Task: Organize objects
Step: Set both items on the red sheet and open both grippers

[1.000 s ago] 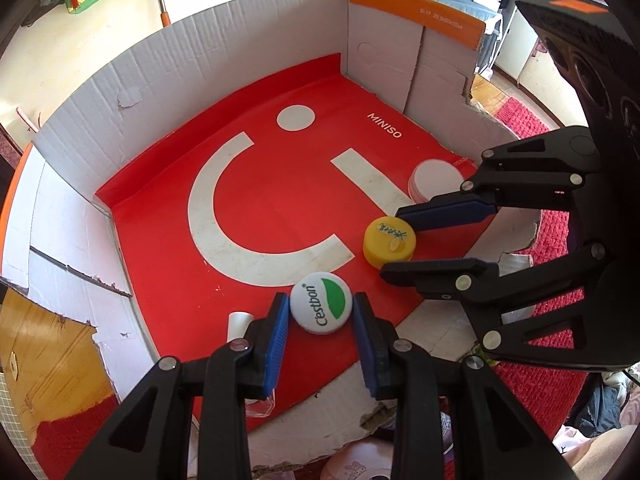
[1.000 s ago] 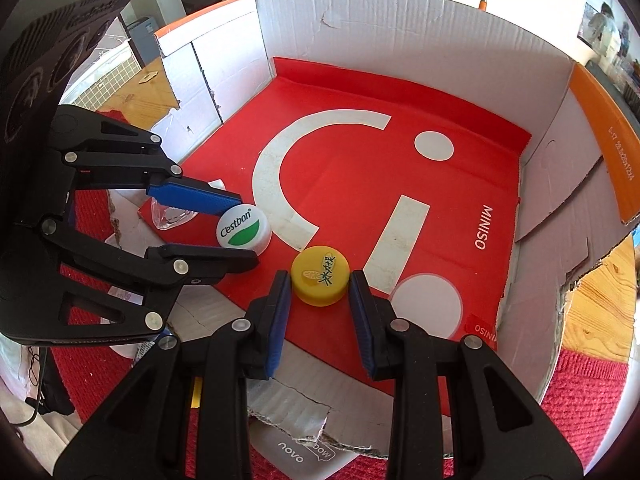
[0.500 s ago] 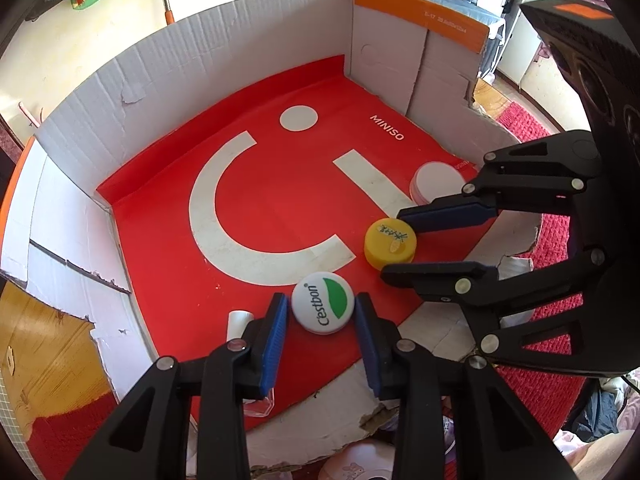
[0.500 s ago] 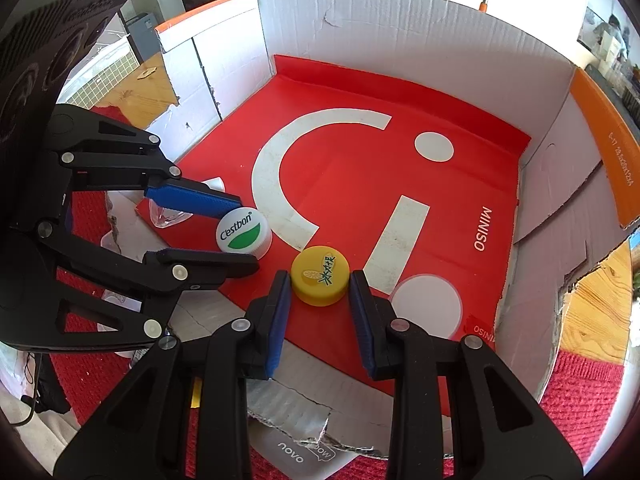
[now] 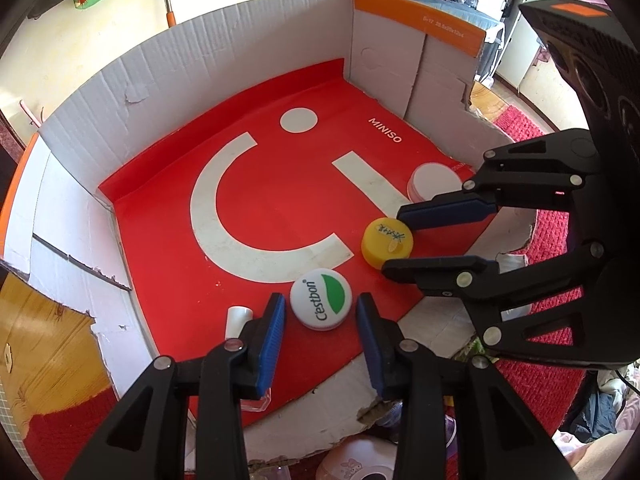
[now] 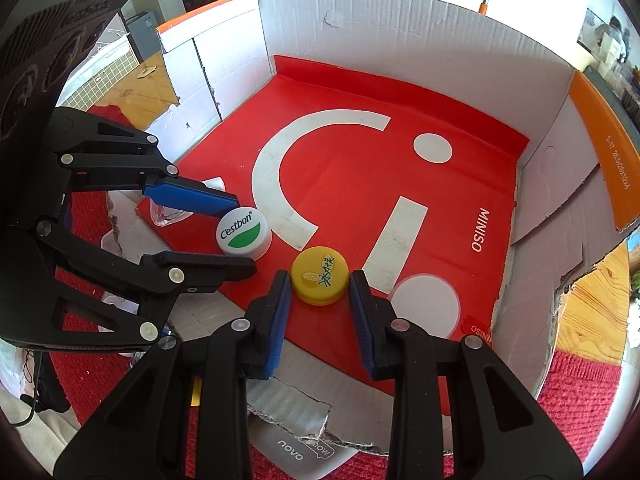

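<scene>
Two caps between two pairs of pads in the cardboard box

The left hand-held gripper (image 5: 320,312) points down into the open cardboard box (image 5: 224,68), whose floor is a red sheet (image 5: 256,184) printed with white shapes and the word MINISO. Its jaws are opening, and the white Cestbon cap (image 5: 321,305) sits on the red sheet between the blue pads with a gap showing on each side. Just left of that gripper lies a small white-capped clear bottle (image 5: 239,320), partly hidden by the finger.

The right hand-held gripper (image 6: 319,300) straddles the yellow cap (image 6: 319,275), which also rests on the red sheet; the pads stand narrowly apart, close to the cap's sides but with slim gaps visible, so nothing is clamped. The two caps lie near each other by the torn front edge of the box, and a round white lid (image 6: 425,305) sits just right of the yellow one
</scene>
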The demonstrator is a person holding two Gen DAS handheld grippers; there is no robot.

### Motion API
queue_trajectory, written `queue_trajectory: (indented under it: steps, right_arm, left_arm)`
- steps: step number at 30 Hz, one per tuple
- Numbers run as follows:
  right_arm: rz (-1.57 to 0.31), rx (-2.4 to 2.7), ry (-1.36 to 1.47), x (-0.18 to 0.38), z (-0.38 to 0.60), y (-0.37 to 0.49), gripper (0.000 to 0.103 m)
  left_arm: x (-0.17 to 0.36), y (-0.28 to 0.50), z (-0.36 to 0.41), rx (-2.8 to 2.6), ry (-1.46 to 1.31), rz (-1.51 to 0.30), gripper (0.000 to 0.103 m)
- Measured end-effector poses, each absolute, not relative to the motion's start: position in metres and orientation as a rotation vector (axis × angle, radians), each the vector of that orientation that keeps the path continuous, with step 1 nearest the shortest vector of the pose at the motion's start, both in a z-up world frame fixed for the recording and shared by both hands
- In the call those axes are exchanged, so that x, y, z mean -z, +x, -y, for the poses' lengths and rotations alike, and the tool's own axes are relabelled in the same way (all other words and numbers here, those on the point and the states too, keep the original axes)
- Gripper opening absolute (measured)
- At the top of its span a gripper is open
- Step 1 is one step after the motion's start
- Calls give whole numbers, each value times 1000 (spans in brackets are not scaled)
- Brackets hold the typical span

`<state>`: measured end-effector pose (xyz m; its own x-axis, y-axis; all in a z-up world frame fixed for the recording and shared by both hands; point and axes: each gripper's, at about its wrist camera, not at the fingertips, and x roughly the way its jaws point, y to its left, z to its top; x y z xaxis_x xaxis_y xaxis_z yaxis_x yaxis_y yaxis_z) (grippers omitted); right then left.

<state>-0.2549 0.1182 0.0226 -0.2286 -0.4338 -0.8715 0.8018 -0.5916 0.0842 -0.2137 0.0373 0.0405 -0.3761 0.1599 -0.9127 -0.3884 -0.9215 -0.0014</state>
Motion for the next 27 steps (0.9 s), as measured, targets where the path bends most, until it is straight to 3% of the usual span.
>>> queue_trajectory:
  steps: [7, 10, 20, 21, 22, 24, 27]
  right_arm:
    - [-486, 1927, 1170, -31, -126, -249, 29]
    - [-481, 1940, 1159, -38, -129, -245, 29]
    - [-419, 2010, 1094, -69, -146, -224, 31]
    - [-409, 2016, 1085, -72, -148, -220, 35]
    - [-398, 2020, 1074, -76, -151, -216, 51]
    - [-375, 2040, 1036, -84, -156, -206, 68]
    - [-358, 2080, 989, -94, -161, -192, 68]
  left_arm:
    - [-45, -213, -36, -2372, -1488, -249, 39]
    - [-52, -206, -32, -2410, -1460, -222, 47]
    - [-81, -155, -23, -2557, -1318, -128, 54]
    - [-84, -147, -22, -2569, -1302, -113, 55]
    - [-86, -141, -21, -2574, -1288, -95, 56]
    - [-91, -126, -22, -2602, -1256, -76, 57]
    - [-101, -100, -22, -2654, -1199, -67, 62]
